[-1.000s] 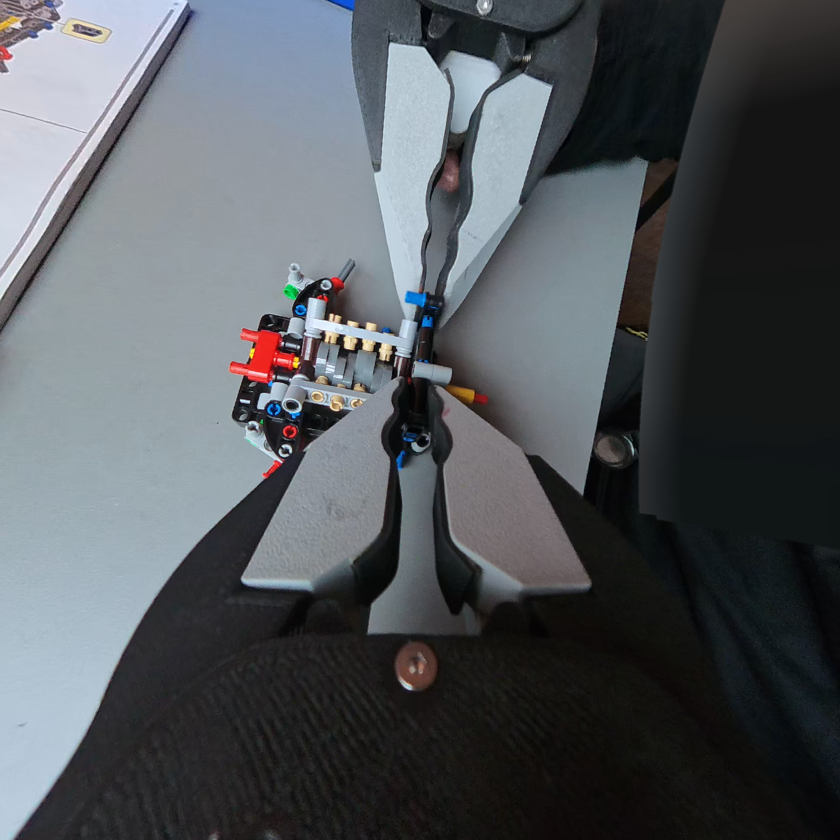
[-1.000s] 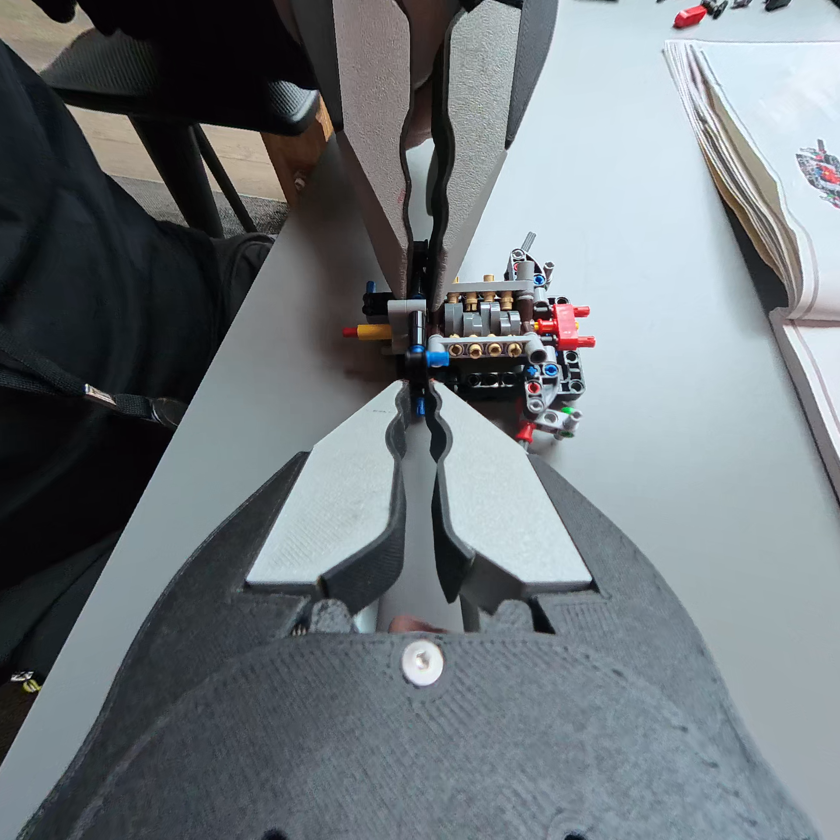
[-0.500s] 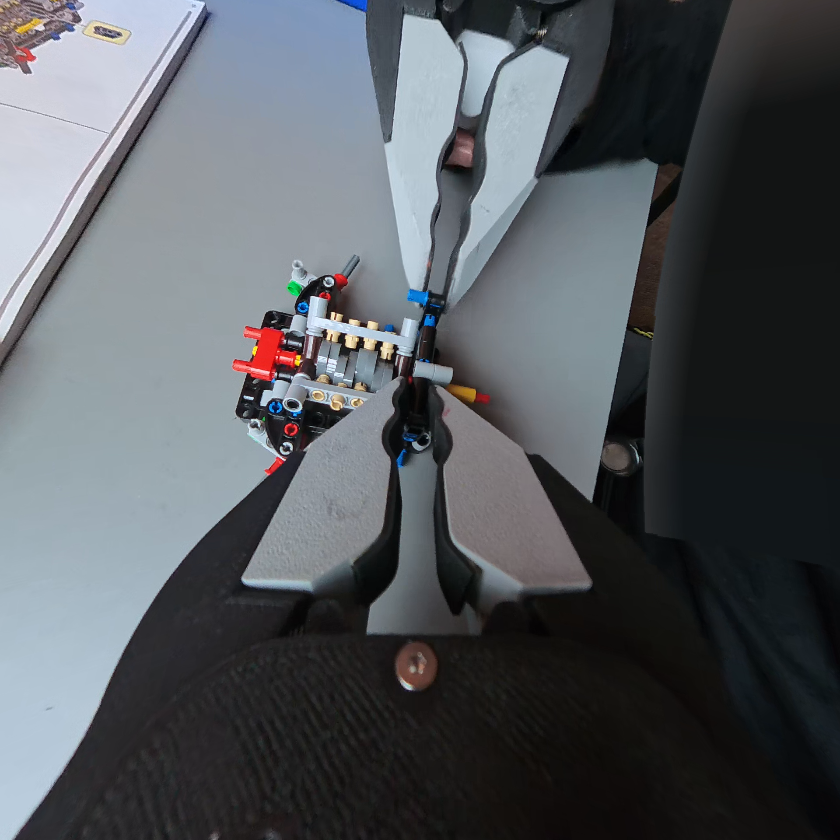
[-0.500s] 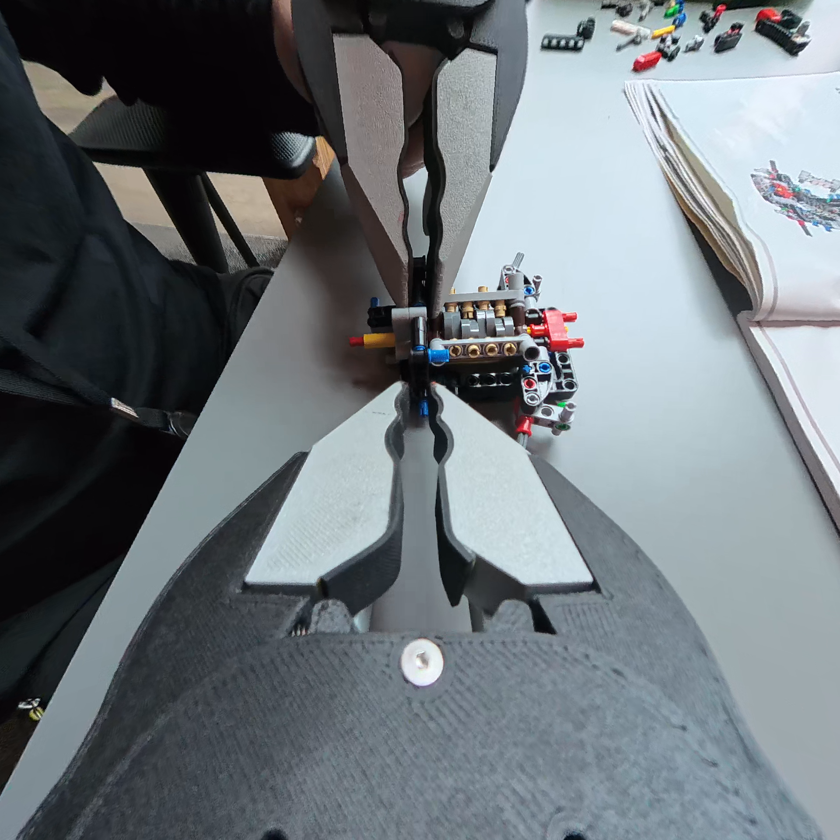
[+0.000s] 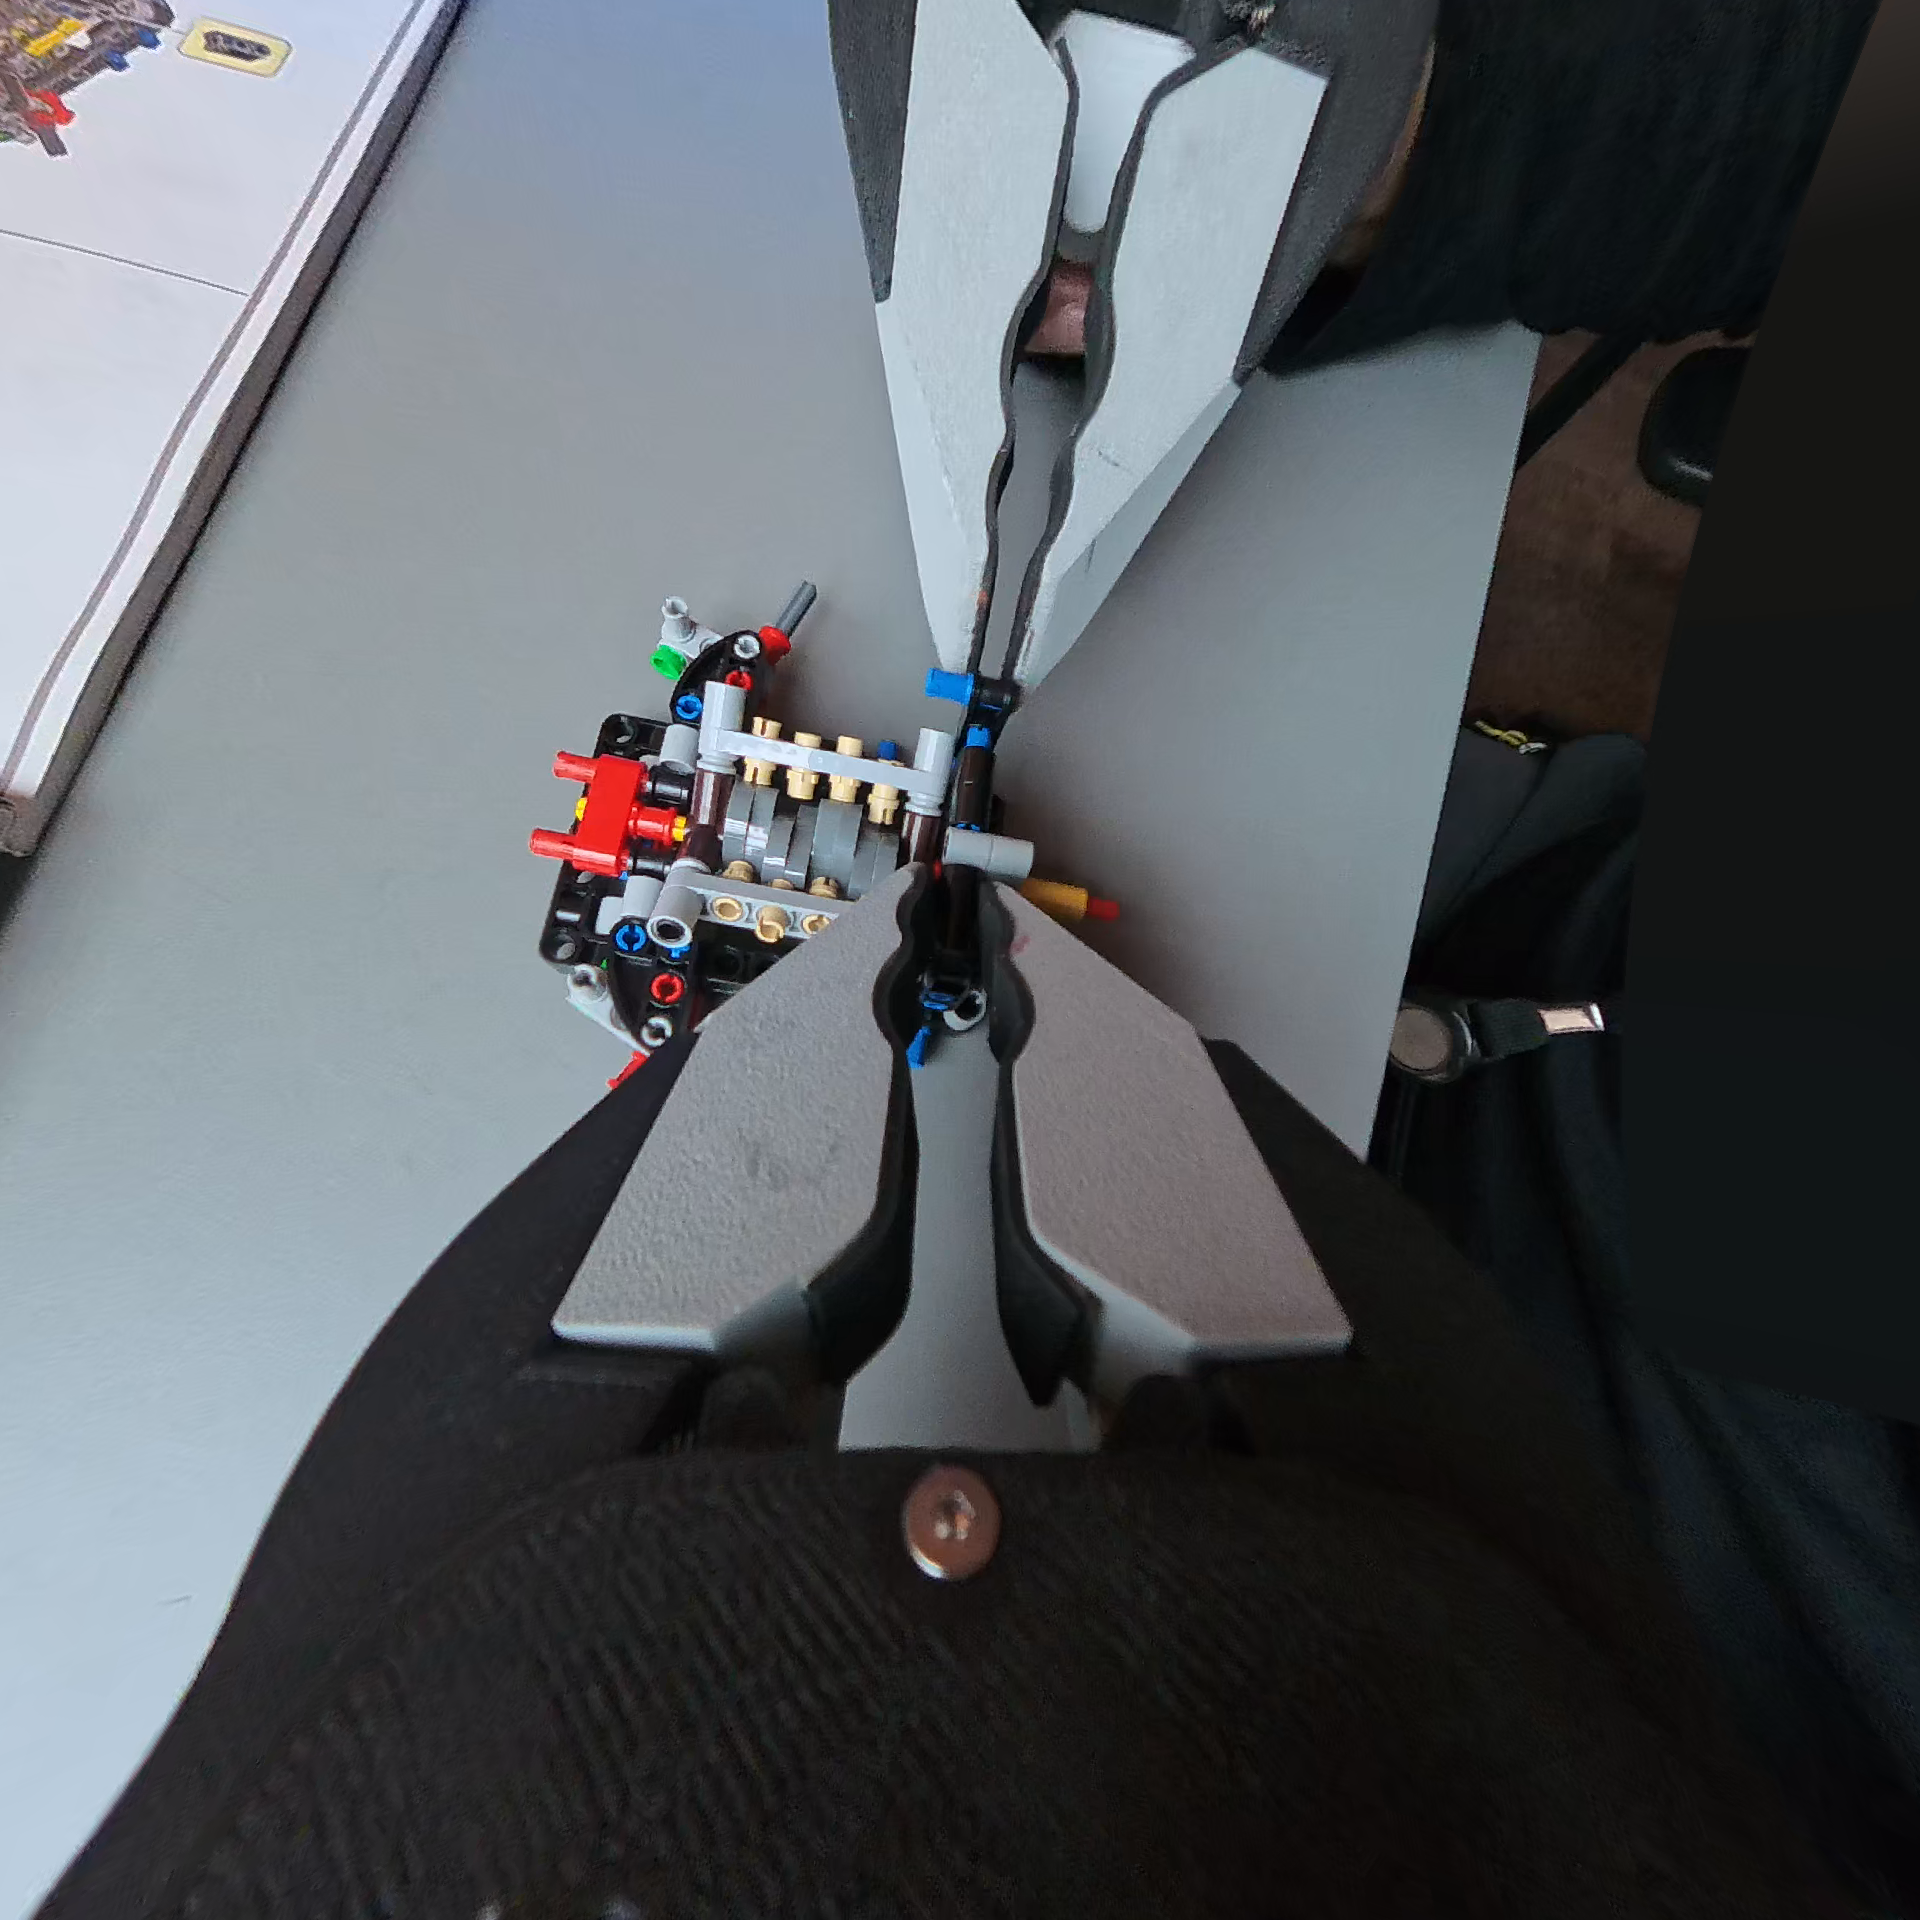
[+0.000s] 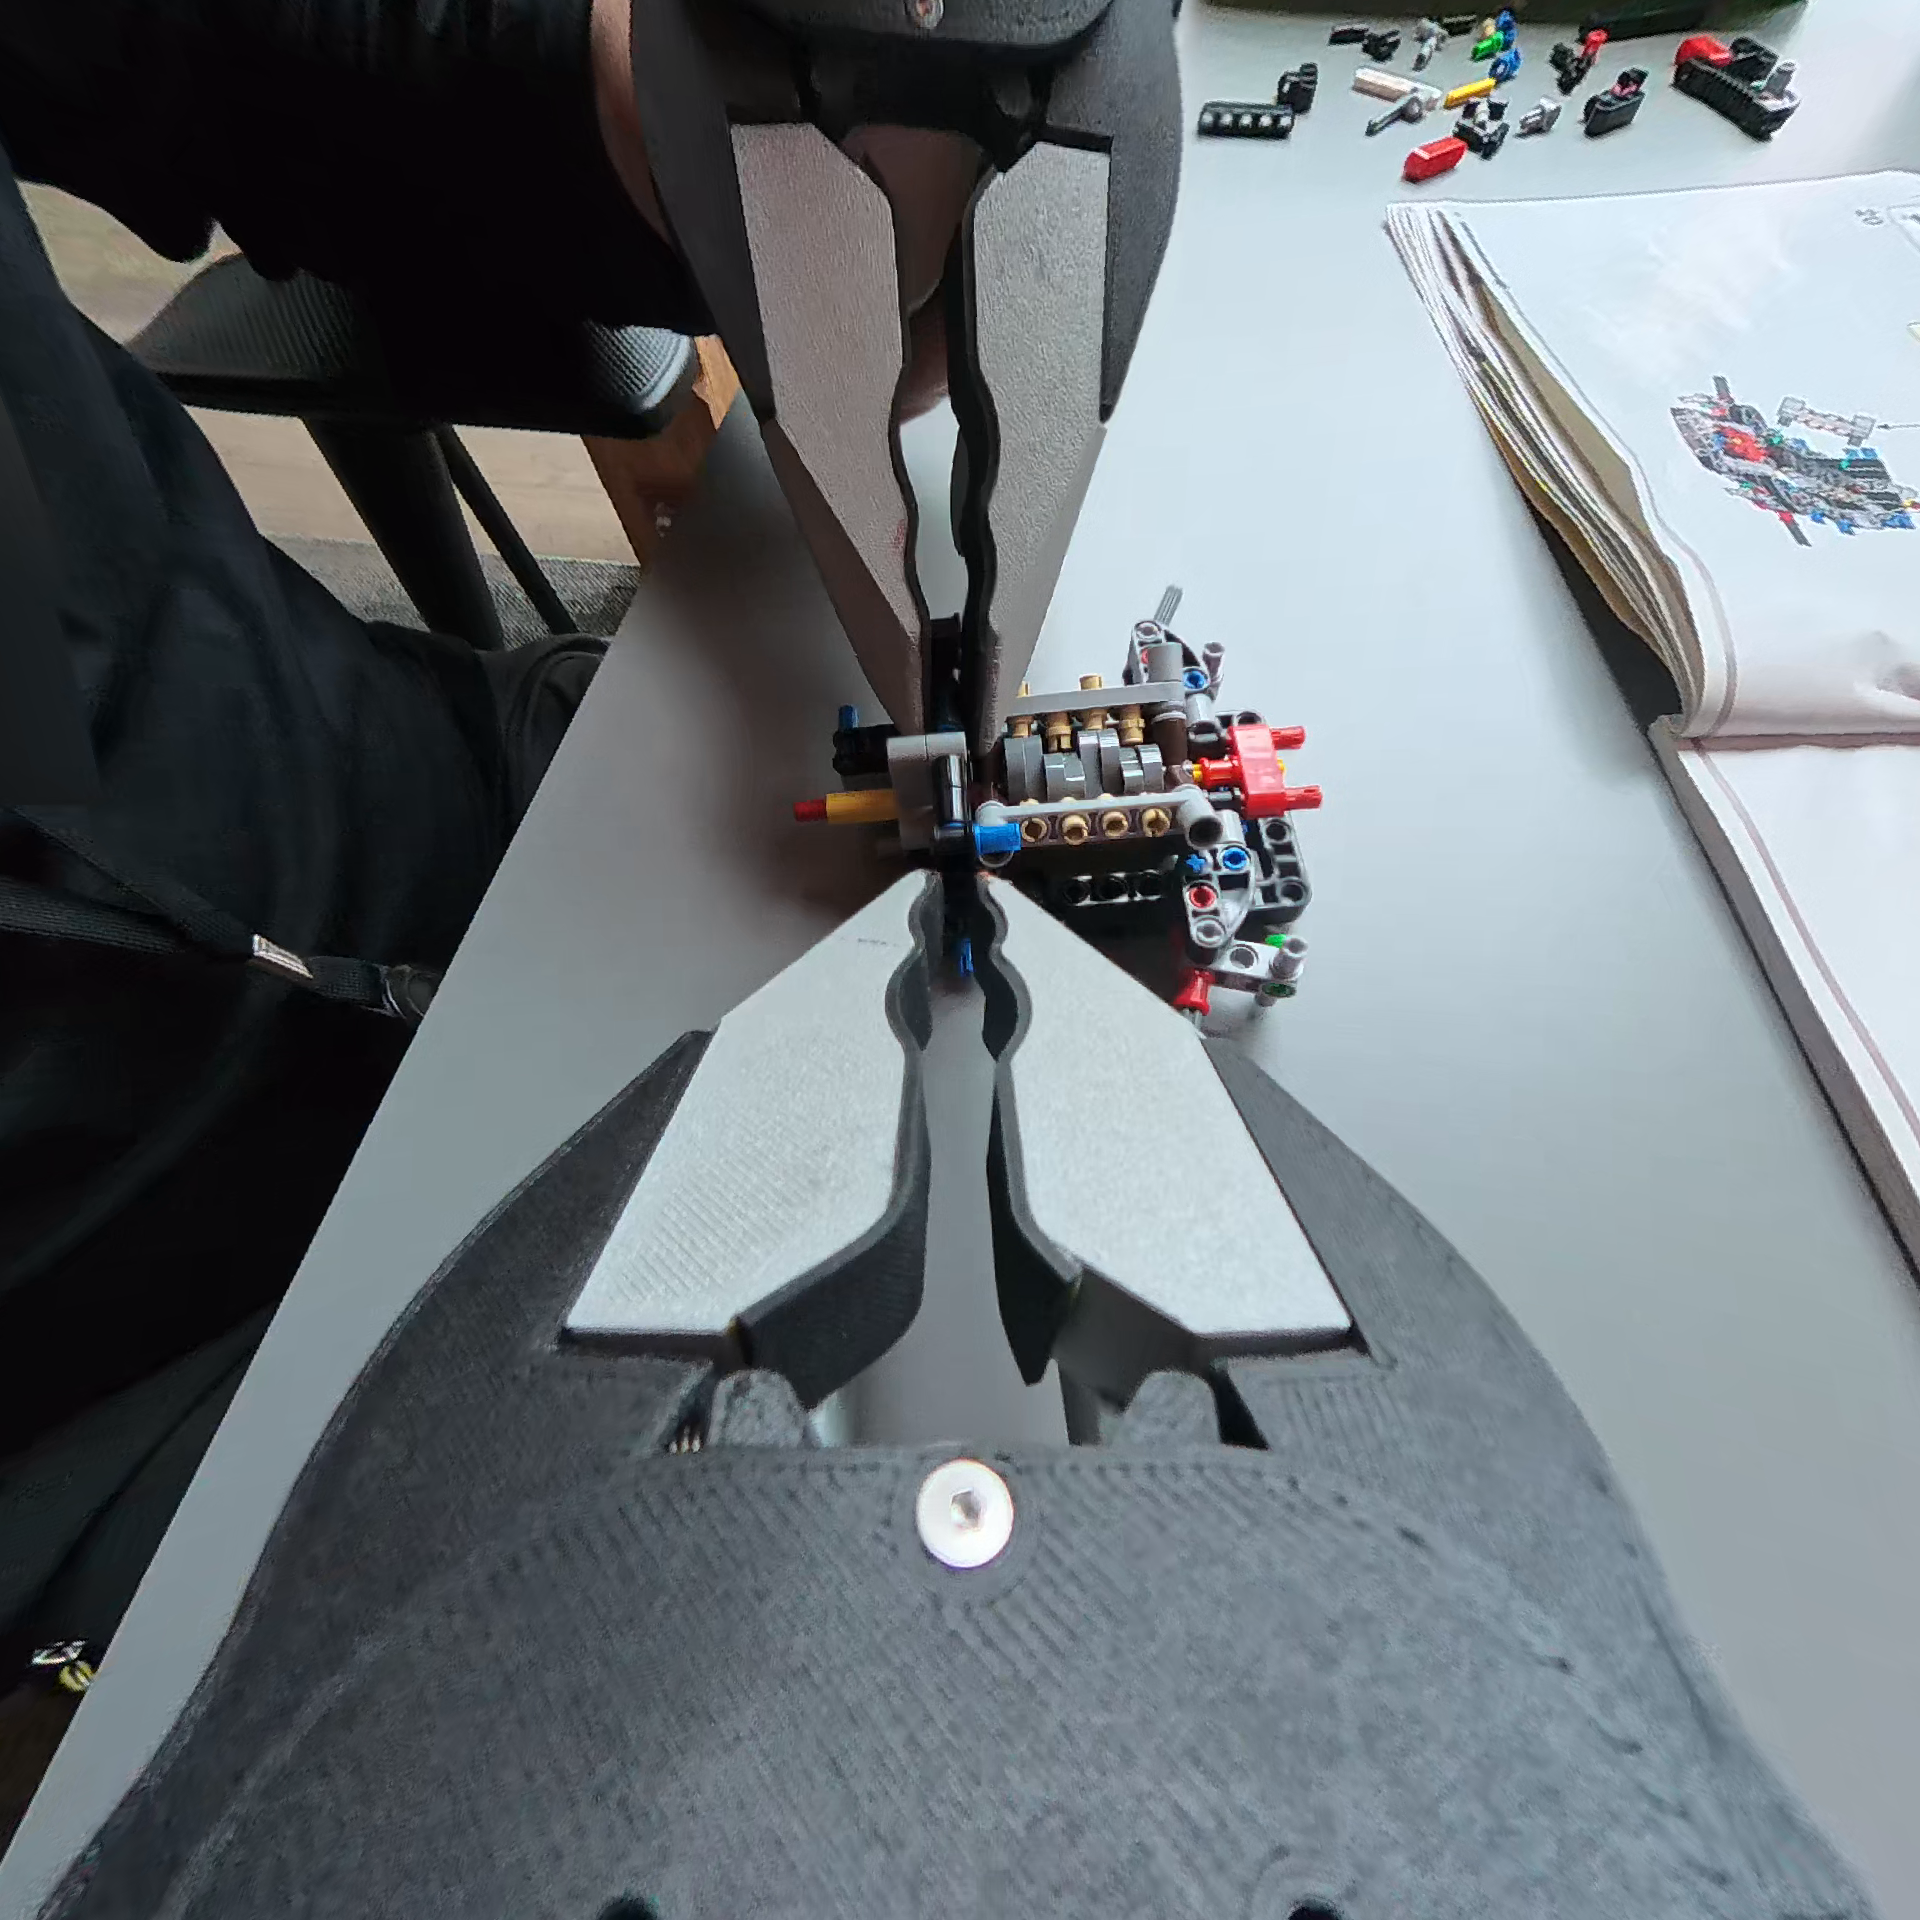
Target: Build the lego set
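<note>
Grey surface carries the lego build near its edge; left tool and right tool each pinch its black end beam from opposite sides.

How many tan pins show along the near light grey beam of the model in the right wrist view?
4, in a row along the near light grey beam of the model: at. Others may be hidden.

Instruction booklet cut off by frame edge.
</note>
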Available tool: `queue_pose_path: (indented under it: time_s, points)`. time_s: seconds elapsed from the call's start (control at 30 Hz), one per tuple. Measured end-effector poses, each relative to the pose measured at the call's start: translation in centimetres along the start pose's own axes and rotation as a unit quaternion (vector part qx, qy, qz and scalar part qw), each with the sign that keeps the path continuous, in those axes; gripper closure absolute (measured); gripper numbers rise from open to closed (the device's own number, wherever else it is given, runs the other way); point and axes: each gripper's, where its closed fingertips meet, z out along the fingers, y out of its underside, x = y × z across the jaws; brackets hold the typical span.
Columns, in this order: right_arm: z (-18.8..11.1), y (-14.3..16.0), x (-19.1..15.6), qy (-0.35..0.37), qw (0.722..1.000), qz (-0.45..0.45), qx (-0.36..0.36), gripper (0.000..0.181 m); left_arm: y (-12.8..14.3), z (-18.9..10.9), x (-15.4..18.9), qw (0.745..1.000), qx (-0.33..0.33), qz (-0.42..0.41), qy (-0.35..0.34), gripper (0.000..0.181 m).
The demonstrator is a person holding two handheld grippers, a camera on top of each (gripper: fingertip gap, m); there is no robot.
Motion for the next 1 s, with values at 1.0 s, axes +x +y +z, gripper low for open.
queue_pose_path:
  time_s: [1.0]
  points:
    - [1.0,1.2,0.1,0.006,0.999,-0.013,-0.045,0.181,-0.3,0.2,-0.3,1.0,0.012,-0.013,0.017,0.176]
